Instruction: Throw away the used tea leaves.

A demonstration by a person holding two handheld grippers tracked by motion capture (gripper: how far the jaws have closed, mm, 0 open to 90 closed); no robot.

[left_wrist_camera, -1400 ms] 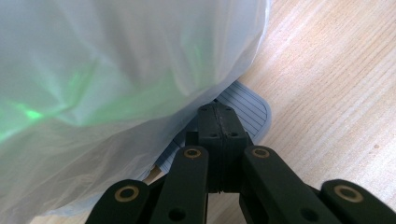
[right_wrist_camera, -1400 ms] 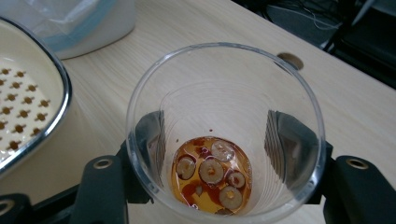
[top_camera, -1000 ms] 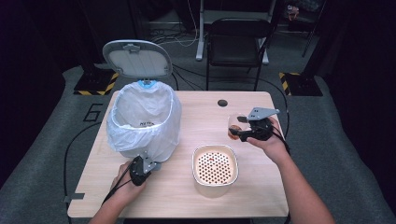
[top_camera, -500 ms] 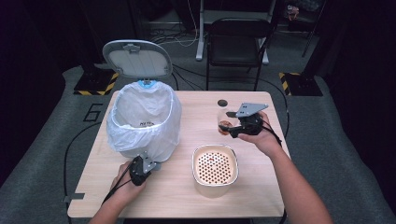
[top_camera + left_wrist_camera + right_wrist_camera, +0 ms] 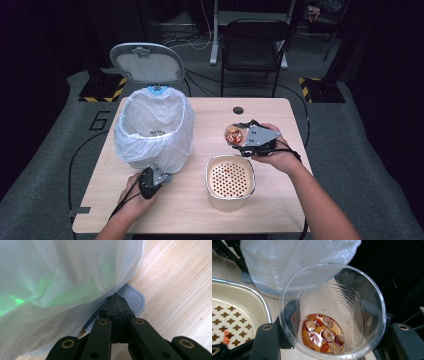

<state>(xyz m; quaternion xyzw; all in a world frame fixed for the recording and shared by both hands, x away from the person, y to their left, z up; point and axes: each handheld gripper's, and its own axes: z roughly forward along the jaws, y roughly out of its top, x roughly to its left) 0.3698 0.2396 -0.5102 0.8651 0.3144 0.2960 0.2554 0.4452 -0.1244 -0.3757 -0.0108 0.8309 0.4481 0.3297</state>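
A clear plastic cup (image 5: 332, 312) with ribbed walls is clamped in the right claw (image 5: 243, 141), tilted so its mouth faces the camera in the right gripper view. At its bottom sits amber liquid with round reddish slices (image 5: 322, 333). In the high view it hangs above the counter (image 5: 210, 117), between the bag-lined bin (image 5: 154, 127) and the perforated strainer basin (image 5: 230, 181)

Bare tabletop (image 5: 210, 125) between bagged bin (image 5: 152, 125) and cup (image 5: 234, 135), strainer tray (image 5: 230, 177) below
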